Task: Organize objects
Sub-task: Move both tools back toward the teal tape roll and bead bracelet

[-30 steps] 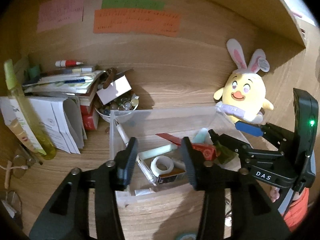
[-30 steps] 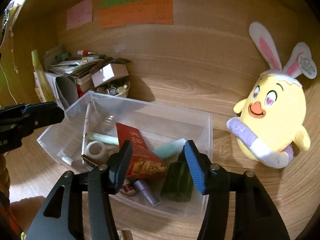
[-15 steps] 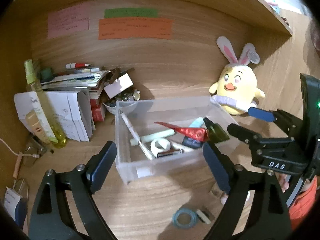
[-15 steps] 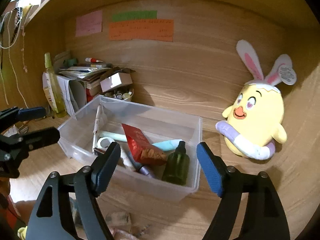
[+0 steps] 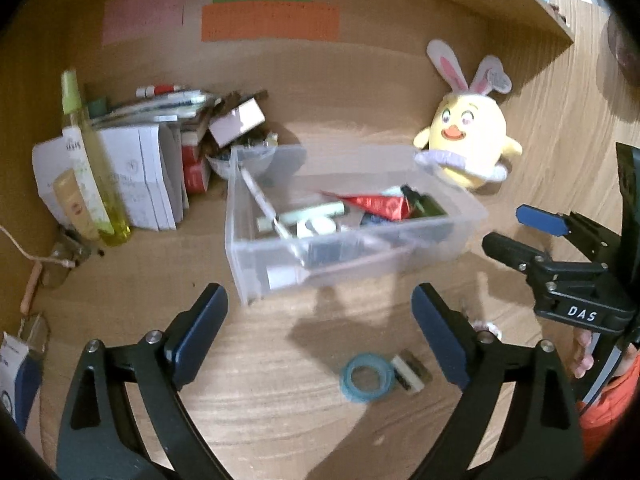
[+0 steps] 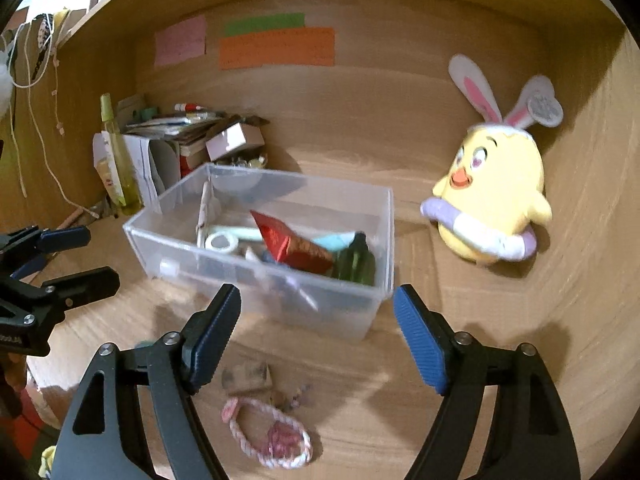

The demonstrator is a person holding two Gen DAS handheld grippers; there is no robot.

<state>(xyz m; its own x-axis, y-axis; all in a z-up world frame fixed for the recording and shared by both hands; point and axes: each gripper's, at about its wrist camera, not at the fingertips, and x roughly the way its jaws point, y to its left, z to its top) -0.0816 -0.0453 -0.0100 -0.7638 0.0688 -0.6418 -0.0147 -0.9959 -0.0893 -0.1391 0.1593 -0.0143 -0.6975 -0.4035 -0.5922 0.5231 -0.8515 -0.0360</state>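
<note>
A clear plastic bin (image 5: 248,272) (image 6: 376,296) stands on the wooden desk, holding a red pouch (image 6: 292,240), a dark green bottle (image 6: 356,264), a white tape roll (image 6: 220,242), pens and tubes. My left gripper (image 5: 320,328) is open and empty, in front of the bin. My right gripper (image 6: 316,336) is open and empty, near the bin's front corner. A blue tape roll (image 5: 366,376) and a small eraser-like block (image 5: 410,370) lie on the desk near me. A pink and white braided cord (image 6: 268,432) and a crumpled wrapper (image 6: 248,376) lie below the right gripper.
A yellow plush chick with bunny ears (image 5: 468,148) (image 6: 492,208) sits right of the bin. Stacked books, papers and a small box (image 5: 160,152) and a tall yellow-green bottle (image 5: 92,176) stand at the left. Sticky notes (image 5: 268,20) hang on the back wall.
Both grippers opened wide and drew back from the bin. The dark green bottle now rests in the bin. Loose items on the desk front came into view.
</note>
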